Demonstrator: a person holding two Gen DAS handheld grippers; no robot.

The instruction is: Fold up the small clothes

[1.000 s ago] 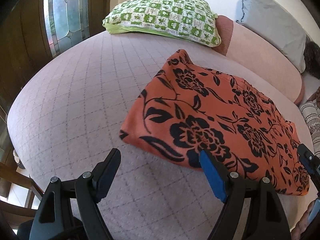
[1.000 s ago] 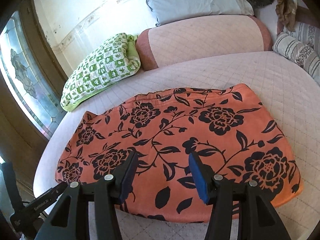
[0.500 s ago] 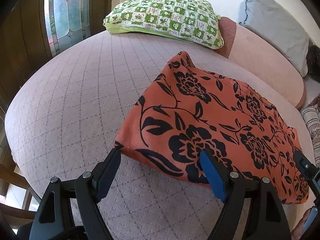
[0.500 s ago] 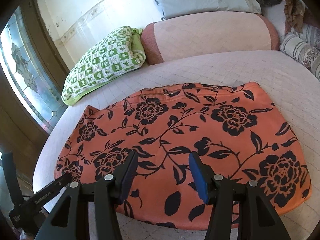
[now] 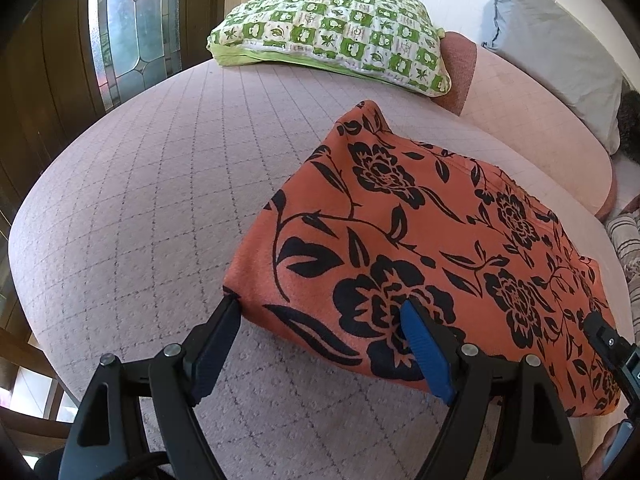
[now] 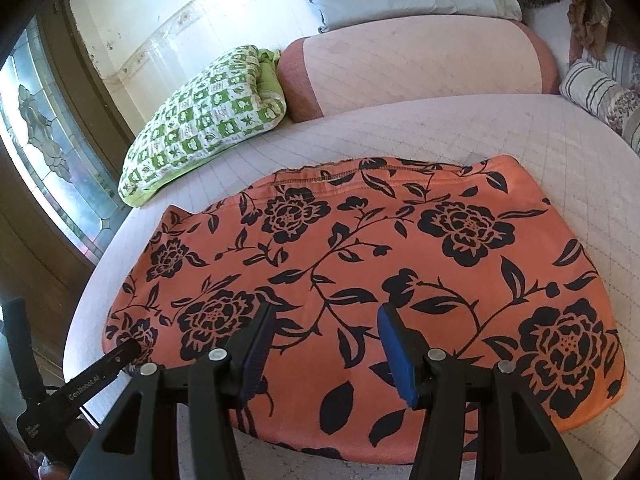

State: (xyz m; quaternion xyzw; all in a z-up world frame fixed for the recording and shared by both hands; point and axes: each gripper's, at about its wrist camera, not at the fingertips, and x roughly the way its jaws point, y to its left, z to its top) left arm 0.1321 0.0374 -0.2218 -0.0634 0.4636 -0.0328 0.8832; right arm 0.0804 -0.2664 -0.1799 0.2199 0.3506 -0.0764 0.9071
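Note:
An orange garment with a black flower print (image 5: 420, 232) lies flat on the pink quilted bed (image 5: 160, 200). My left gripper (image 5: 320, 312) stands open at the garment's near left corner, its left fingertip (image 5: 232, 308) right at the corner's edge and the blue pad over the cloth. In the right wrist view the garment (image 6: 360, 260) spreads wide, hem seam at the far side. My right gripper (image 6: 325, 314) is open above its near middle, with only flat cloth under the gap. The left gripper's body (image 6: 100, 376) shows at the garment's left corner.
A green checked pillow (image 5: 332, 36) lies at the bed's far end, beside a pink bolster (image 6: 420, 68) and a grey pillow (image 5: 560, 40). Striped bedding (image 6: 600, 88) sits at the right. A stained-glass door (image 5: 128, 28) stands left of the bed's rounded edge.
My left gripper has drawn in toward the garment's near left corner, which now sits between its fingers. The right gripper has crept a little farther over the cloth.

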